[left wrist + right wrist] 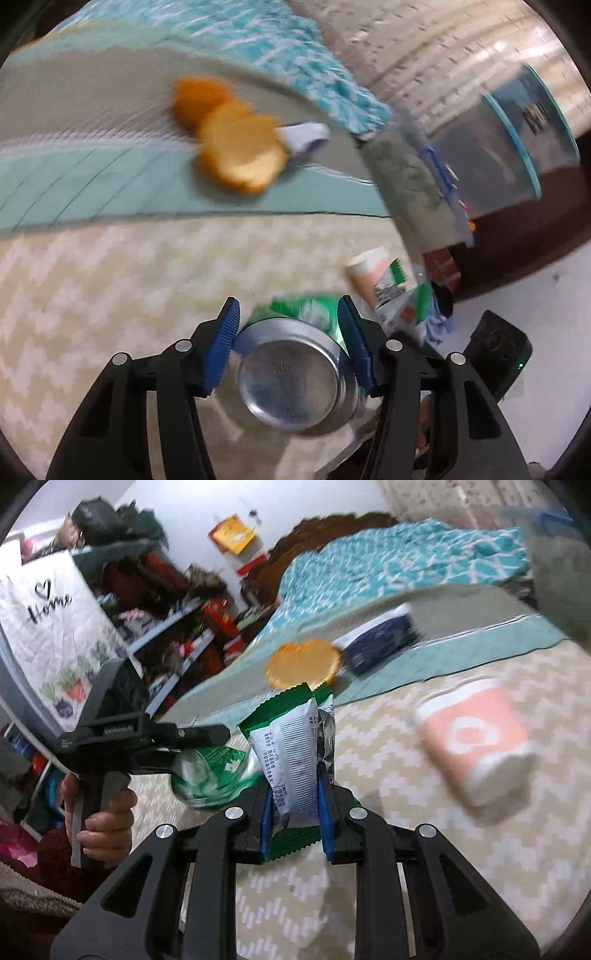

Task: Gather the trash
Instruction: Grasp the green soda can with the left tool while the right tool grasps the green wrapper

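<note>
My left gripper (290, 339) is shut on a green drink can (291, 373) whose silver bottom faces the camera, with a blue pad pressed on each side. The right wrist view shows that same gripper (218, 746) carrying the can (210, 775) above the bed, a hand (107, 819) on its handle. My right gripper (293, 812) is shut on a green and white snack wrapper (291, 753) that sticks up between its pads. The wrapper (399, 295) also shows just right of the can in the left wrist view.
On the zigzag bedspread (443, 849) lies a pink and white tissue pack (476, 742). Orange round cushions (236, 147) and a dark blue box (380, 638) rest on the teal blanket. A clear bin with a teal rim (517, 147) stands beyond the bed. Cluttered shelves (177, 627) line the wall.
</note>
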Available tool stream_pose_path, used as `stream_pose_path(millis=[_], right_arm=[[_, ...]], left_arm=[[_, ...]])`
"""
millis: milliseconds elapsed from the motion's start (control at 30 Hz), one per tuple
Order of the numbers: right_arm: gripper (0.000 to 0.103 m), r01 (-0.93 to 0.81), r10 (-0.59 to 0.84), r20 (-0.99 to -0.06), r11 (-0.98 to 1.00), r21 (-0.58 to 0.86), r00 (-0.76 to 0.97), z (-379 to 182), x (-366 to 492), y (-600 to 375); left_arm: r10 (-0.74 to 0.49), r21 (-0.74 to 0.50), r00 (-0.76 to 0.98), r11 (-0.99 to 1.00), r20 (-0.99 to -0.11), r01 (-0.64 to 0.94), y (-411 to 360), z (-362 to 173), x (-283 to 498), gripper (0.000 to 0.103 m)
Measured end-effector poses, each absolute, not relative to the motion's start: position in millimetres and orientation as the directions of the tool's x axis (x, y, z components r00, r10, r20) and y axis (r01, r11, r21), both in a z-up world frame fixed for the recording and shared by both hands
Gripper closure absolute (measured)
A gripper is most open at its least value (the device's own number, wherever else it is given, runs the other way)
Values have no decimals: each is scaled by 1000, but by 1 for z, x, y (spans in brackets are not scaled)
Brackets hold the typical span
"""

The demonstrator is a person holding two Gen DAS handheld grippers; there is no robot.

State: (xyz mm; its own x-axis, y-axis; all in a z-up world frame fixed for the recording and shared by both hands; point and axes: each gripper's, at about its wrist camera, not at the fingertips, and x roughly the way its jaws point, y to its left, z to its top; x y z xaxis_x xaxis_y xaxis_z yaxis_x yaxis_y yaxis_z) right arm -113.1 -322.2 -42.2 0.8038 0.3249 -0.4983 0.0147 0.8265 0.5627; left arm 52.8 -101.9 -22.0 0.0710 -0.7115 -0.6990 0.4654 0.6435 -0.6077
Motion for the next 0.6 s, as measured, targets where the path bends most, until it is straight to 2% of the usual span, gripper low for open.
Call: stream_pose_path(millis=[67, 100, 133, 167, 200, 233, 300, 367, 433, 600], right_arm=[[80, 45, 305, -501, 820, 571, 810, -45, -122, -334], [80, 48, 305, -501, 817, 575, 810, -46, -124, -337], [80, 53, 306, -504, 814, 579, 808, -48, -129, -338], [80, 57, 308, -509, 812, 581, 804, -51, -132, -339], [80, 56, 321, -514, 806, 589, 795, -56, -134, -337], [80, 51, 332, -515, 802, 595, 790, -59, -134, -335], [80, 40, 353, -521, 798, 601, 777, -66, -135, -329], [80, 28, 371, -519, 793, 609, 770, -67, -136, -325], [80, 14, 382, -513, 792, 611, 769, -68, -134, -322], [80, 5, 395, -503, 783, 622, 769, -71, -129, -321]], left_arm=[[-689, -559, 92, 652, -719, 512, -125, -15, 47, 57], [-684, -554, 76, 647, -726, 524, -135, -16, 44, 75], [-685, -562, 53, 637, -727, 528, -143, -18, 44, 81], [-683, -567, 27, 628, -730, 533, -152, -23, 41, 81], [-668, -549, 33, 638, -743, 540, -158, -25, 38, 78], [-651, -526, 48, 652, -758, 546, -158, -27, 36, 70], [-623, -491, 73, 677, -779, 548, -156, -30, 32, 60], [-609, -478, 88, 695, -788, 538, -147, -30, 31, 53], [-593, -461, 121, 723, -796, 514, -126, -26, 31, 38], [-591, -481, 116, 742, -798, 467, -82, -22, 20, 38]])
